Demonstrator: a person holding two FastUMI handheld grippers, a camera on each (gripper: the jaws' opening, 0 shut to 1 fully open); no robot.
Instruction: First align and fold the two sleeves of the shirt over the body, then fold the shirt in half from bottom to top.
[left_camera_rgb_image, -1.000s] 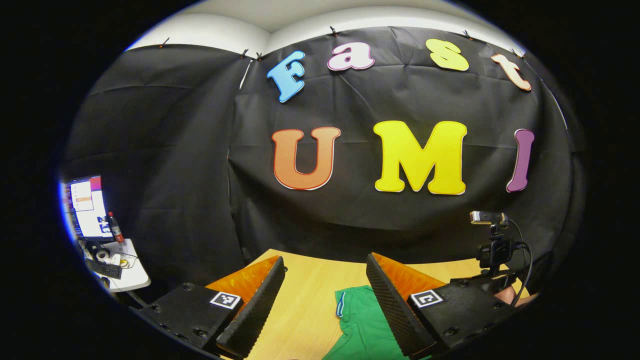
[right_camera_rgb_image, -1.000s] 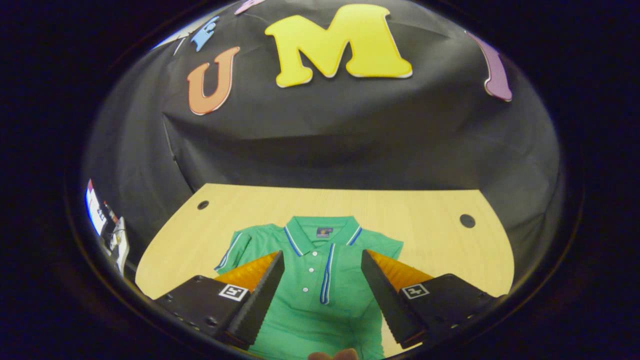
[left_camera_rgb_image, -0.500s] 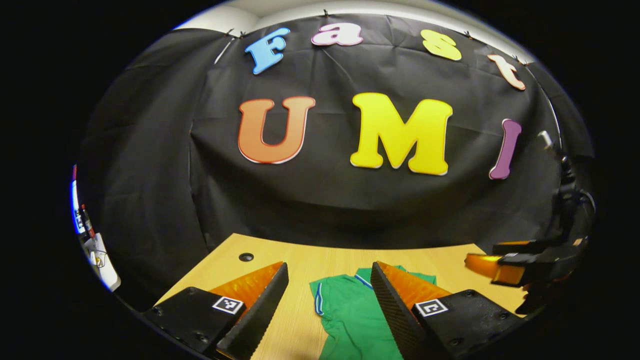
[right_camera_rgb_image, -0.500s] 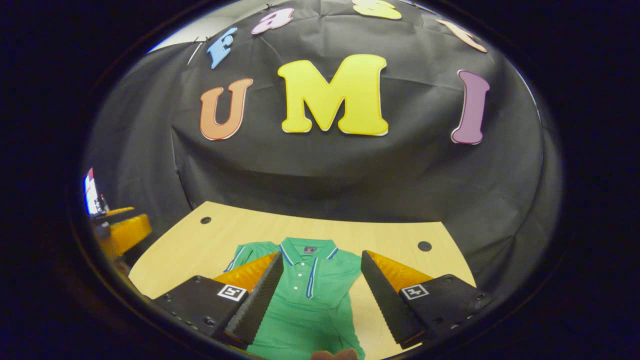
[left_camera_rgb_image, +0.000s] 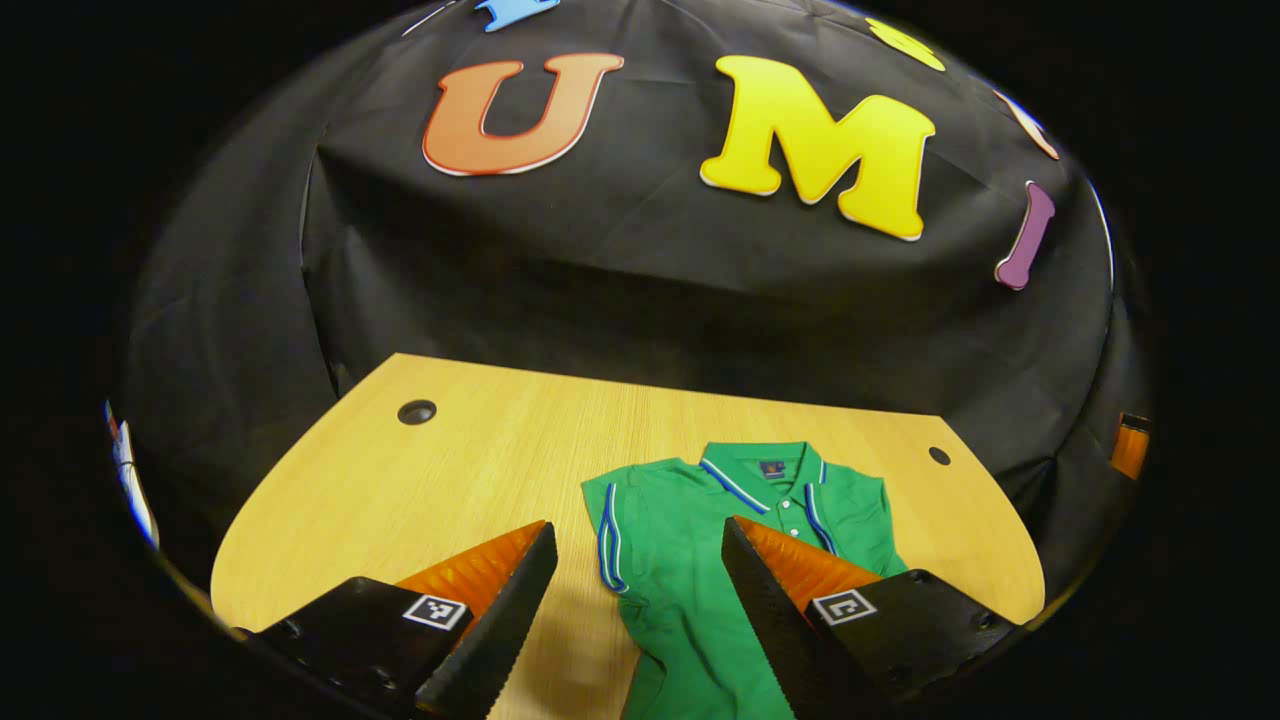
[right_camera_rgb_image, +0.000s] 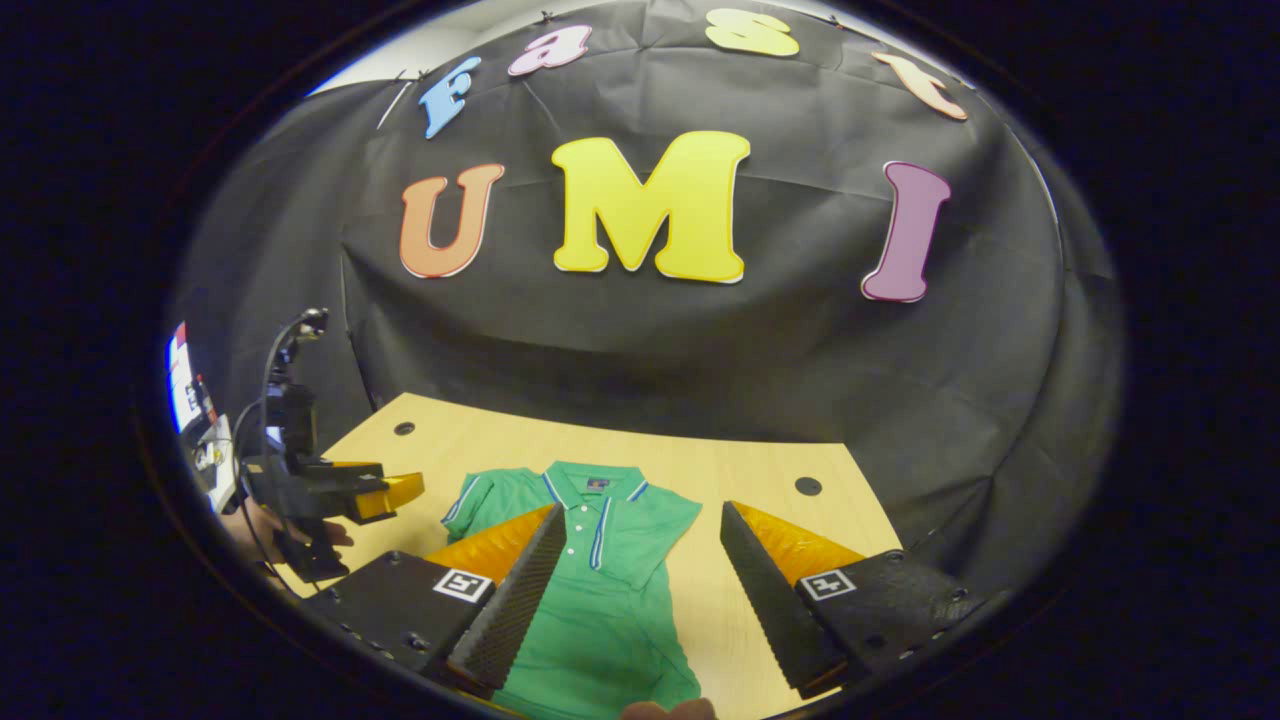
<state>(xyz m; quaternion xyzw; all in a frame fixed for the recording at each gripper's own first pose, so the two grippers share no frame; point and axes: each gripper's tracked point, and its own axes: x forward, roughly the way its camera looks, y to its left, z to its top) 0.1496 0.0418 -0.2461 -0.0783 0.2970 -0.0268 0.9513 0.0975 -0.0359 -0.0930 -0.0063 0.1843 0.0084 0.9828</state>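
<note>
1. Green knit polo shirt (left_camera_rgb_image: 700, 560) lies flat on the wooden desk (left_camera_rgb_image: 420, 490), collar toward the far wall, just ahead of both tongs.
2. Left tongs (left_camera_rgb_image: 632, 590): jaws wide apart, holding nothing; the striped sleeve (left_camera_rgb_image: 612, 530) lies between and just beyond the fingers, the collar (left_camera_rgb_image: 765, 468) ahead of the inner finger.
3. Right tongs (right_camera_rgb_image: 640, 580): jaws likewise wide apart and empty; the shirt body lies between the fingers and under the near one, bare desk under the other.
4. Handling, judged: the fabric is light, soft and limp; it will drape and wrinkle rather than hold shape. A pinch at each sleeve's cuff edge, lifting little, seems the best hold.
5. Surroundings: two cable holes (left_camera_rgb_image: 416, 411) pierce the far desk corners, well apart from the shirt. In the right gripper view, the left tongs (right_camera_rgb_image: 385, 492) and a hand (right_camera_rgb_image: 265, 525) show off to one side. Nothing lies between either tongs and the shirt.
</note>
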